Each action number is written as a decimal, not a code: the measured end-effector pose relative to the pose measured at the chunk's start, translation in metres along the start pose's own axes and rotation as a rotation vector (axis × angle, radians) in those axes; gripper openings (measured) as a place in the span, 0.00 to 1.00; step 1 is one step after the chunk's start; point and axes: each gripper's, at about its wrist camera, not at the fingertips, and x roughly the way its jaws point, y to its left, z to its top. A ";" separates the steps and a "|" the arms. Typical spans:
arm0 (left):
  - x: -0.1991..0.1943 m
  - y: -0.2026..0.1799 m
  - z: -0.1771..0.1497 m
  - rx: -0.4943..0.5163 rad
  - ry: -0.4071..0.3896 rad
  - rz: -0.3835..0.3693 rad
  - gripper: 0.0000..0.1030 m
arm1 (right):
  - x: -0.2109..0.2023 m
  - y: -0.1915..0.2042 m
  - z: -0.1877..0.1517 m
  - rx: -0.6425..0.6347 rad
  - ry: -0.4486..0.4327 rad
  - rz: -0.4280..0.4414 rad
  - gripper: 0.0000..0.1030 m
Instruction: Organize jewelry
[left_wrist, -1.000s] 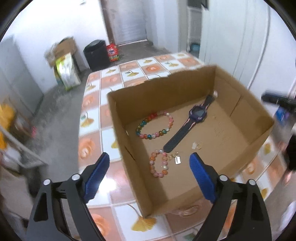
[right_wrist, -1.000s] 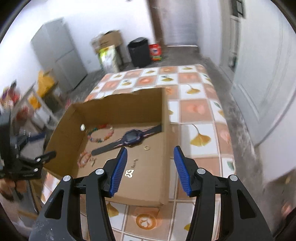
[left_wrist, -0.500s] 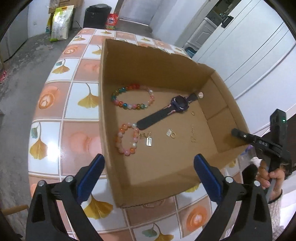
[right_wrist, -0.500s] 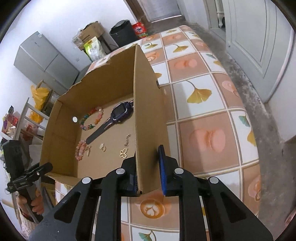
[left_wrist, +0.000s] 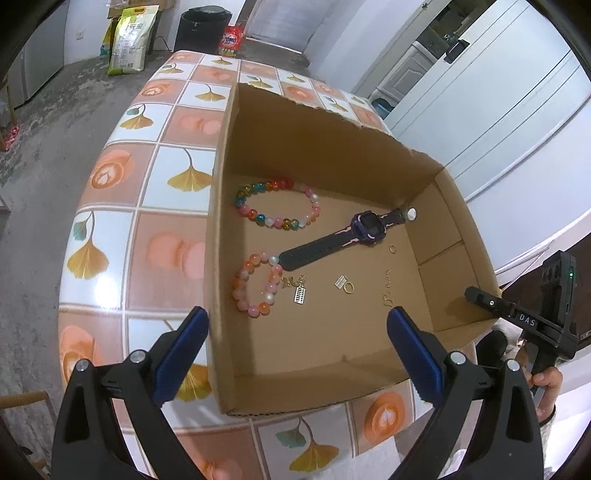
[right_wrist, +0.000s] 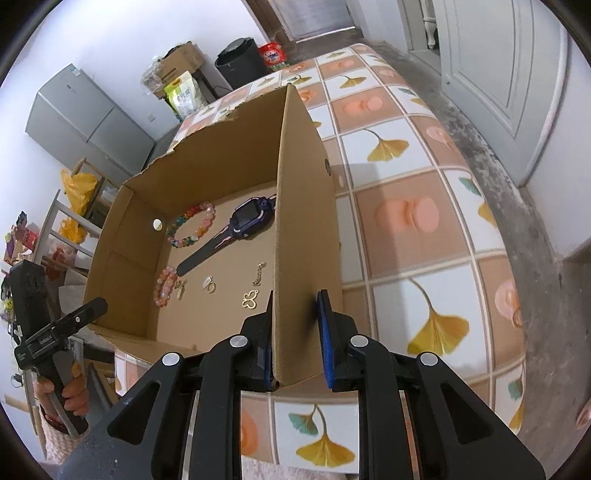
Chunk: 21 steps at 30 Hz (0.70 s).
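Observation:
An open cardboard box (left_wrist: 461, 225) (right_wrist: 306, 206) stands on the tiled table. Inside lie a multicoloured bead bracelet (left_wrist: 277, 205) (right_wrist: 192, 225), a pink bead bracelet (left_wrist: 255, 284) (right_wrist: 166, 286), a purple watch (left_wrist: 343, 238) (right_wrist: 236, 232), and small gold charms and rings (left_wrist: 343, 284) (right_wrist: 251, 299). My left gripper (left_wrist: 295, 350) is open and empty, straddling the box's near left corner. My right gripper (right_wrist: 295, 332) straddles the box's right wall, its jaws standing slightly off the cardboard. It also shows in the left wrist view (left_wrist: 517, 317).
The table (left_wrist: 155, 240) (right_wrist: 424, 221) has a ginkgo-leaf tile pattern. On the floor beyond stand a black bin (left_wrist: 203, 26) (right_wrist: 240, 61), bags and a cardboard carton (right_wrist: 181, 62). A grey cabinet (right_wrist: 85, 114) is at the left, a door (right_wrist: 498, 55) at the right.
My right gripper moved onto the box's right wall and narrowed around it, then opened slightly off the cardboard. My left gripper swung over the box's near left corner and stayed open.

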 end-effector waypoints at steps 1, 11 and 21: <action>0.000 0.000 -0.001 0.001 0.002 -0.001 0.92 | -0.001 -0.001 -0.001 0.004 -0.001 -0.001 0.17; -0.001 -0.006 -0.012 0.002 0.002 -0.002 0.92 | -0.003 -0.007 -0.002 0.022 -0.003 -0.004 0.17; -0.001 -0.010 -0.015 0.000 0.005 0.004 0.92 | -0.005 -0.009 -0.003 0.024 -0.007 -0.010 0.17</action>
